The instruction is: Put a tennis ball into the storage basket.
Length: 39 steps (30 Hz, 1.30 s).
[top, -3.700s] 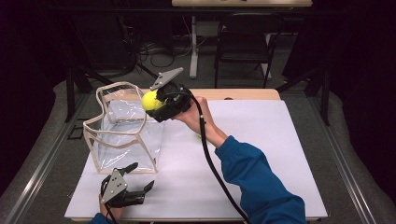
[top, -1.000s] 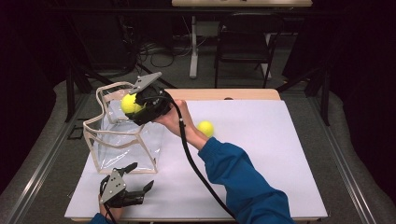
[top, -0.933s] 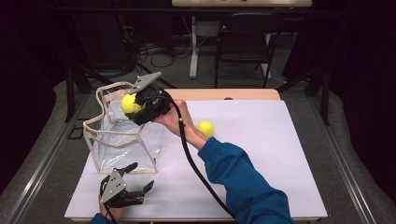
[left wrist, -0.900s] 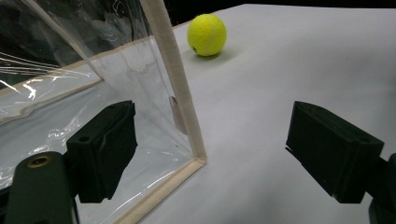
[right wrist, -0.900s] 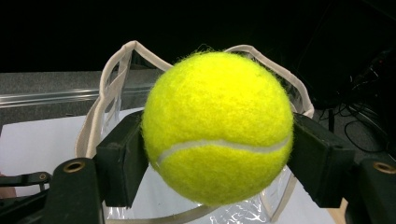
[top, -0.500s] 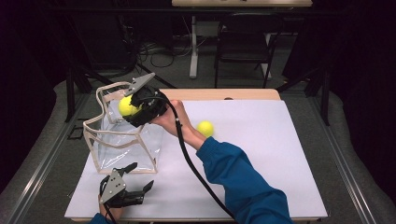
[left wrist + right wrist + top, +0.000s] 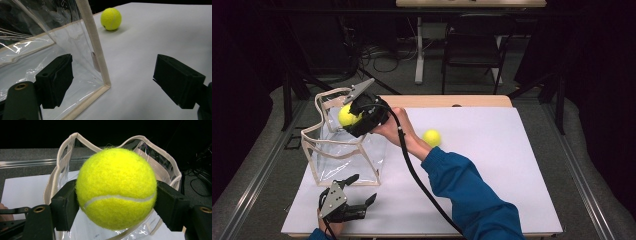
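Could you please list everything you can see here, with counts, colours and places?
Tennis ball in the claw: one, yellow, held above the bag's open top.
Tennis ball on the table: one, yellow, lying loose to the right of the bag.
Bag: one, clear plastic with cream trim, standing open at the table's left.
Table: one, white top.
Chair: one, dark, behind the table.
Right claw: one, black, shut on the ball.
Left claw: one, black, open, at the bag's near corner.

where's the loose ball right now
High view: the loose ball lies on the white sheet, right of the clear bag, beside the sleeve.
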Available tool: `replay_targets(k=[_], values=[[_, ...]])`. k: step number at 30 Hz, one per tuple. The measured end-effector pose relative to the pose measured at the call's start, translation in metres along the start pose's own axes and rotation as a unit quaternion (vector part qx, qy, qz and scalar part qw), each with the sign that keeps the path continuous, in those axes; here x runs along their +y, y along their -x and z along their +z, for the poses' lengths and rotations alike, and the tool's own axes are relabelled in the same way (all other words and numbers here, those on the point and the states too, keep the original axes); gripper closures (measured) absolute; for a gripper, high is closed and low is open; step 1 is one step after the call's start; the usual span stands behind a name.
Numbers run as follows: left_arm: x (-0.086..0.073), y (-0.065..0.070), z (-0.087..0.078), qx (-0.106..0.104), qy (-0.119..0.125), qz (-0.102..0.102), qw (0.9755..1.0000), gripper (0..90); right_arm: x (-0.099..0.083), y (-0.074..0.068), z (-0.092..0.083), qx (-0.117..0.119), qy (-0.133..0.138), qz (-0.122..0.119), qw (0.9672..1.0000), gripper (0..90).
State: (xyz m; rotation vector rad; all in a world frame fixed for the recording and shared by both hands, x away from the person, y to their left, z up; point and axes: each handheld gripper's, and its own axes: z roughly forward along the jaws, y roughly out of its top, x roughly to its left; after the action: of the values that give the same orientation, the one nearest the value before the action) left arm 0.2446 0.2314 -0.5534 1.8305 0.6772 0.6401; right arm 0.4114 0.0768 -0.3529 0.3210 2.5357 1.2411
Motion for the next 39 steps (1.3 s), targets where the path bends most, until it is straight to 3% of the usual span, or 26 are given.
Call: replay_targets(k=[17, 20, 27, 39], values=[[0.0, 0.0, 0.0, 0.0, 0.001, 0.001, 1.0, 15.8, -0.001, -0.001, 0.01, 0.012, -0.023, 0.008, 0.9996, 25.1], [0.0, 0.0, 0.0, 0.0, 0.0, 0.002, 1.0, 15.8, -0.002, 0.0, 0.009, 0.013, -0.022, 0.015, 0.9996, 16.0], [0.0, 0.001, 0.0, 0.0, 0.0, 0.001, 1.0, 15.8, -0.004, 0.004, -0.01, 0.022, 0.007, 0.026, 0.9994, 8.8], [0.0, 0.001, 0.001, 0.001, -0.003, 0.002, 1.0, 15.8, -0.031, 0.008, -0.032, 0.034, -0.005, 0.032, 0.9989, 2.6]])
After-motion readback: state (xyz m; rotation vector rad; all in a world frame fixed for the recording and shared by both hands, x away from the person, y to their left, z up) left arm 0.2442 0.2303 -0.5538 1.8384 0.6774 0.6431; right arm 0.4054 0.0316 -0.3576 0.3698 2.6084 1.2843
